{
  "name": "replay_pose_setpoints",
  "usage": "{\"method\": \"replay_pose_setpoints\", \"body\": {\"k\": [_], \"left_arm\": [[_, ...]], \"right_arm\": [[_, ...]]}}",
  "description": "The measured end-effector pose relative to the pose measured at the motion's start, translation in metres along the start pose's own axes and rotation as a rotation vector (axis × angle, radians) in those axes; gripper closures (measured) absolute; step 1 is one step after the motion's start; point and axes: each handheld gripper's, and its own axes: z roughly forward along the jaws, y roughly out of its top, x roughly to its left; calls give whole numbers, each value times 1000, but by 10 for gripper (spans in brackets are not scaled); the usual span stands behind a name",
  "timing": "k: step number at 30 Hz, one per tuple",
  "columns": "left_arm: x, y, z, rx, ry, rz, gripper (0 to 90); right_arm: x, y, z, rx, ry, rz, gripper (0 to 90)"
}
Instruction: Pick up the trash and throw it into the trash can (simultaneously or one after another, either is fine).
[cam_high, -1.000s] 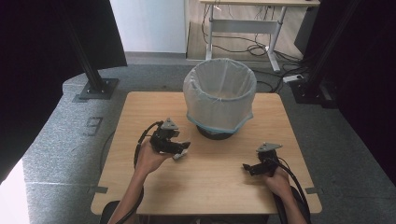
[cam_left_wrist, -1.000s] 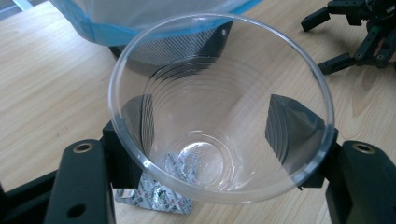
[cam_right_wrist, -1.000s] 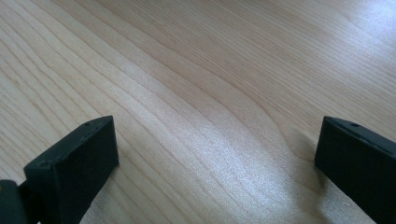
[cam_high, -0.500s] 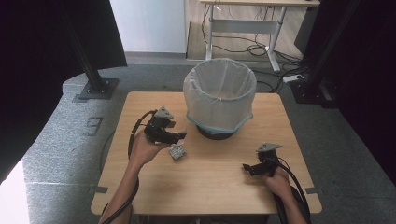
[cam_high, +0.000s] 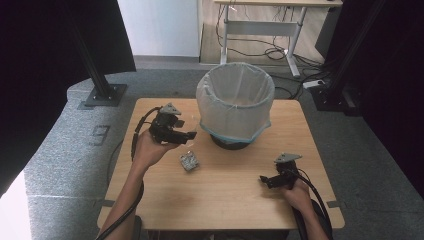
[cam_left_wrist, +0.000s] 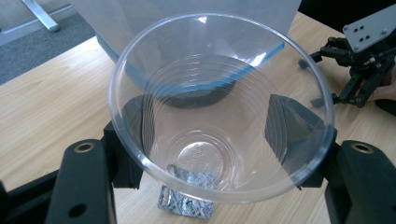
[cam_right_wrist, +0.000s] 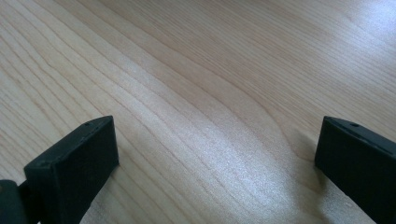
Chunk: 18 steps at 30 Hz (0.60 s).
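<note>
The left gripper (cam_high: 186, 135) has risen from the table (cam_high: 230, 200) since a second ago and has come closer to the bin, and its jaws are pinching a clear plastic cup (cam_left_wrist: 219, 107) from both sides, near the lower part of its wall. In the left gripper view the cup's mouth faces the camera, and through its clear bottom one sees the wood and a small foil blister pack (cam_left_wrist: 187, 203). That pack, which sat under the gripper before the lift, now lies alone on the table (cam_high: 189, 161), below and a little to the right of the left gripper in the high view. So the cup is held in the air, near the left side of the white-lined bin (cam_high: 235, 102), and it looks like the cup is on its way to be dropped into it. The rim of the bin is likely the main obstacle: from the high view it is hard to tell whether the cup is already above it, so more lift may be needed. The right gripper (cam_high: 265, 180) rests low at the right part of the table, well apart from the bin, with its jaws spread wide and nothing between them (cam_right_wrist: 210, 154). It has not moved and does not stand in the way.
</note>
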Motion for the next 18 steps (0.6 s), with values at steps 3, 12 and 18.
{"method": "replay_pose_setpoints", "body": {"k": [3, 12, 18], "left_arm": [[3, 6, -5, 0, 1, -8, 334], [8, 25, -17, -6, -4, -23, 336], [12, 38, -23, -11, -7, -34, 338]], "right_arm": [[0, 0, 0, 0, 0, -1, 0], [0, 0, 0, 0, 0, -1, 0], [0, 0, 0, -1, 1, -2, 0]]}}
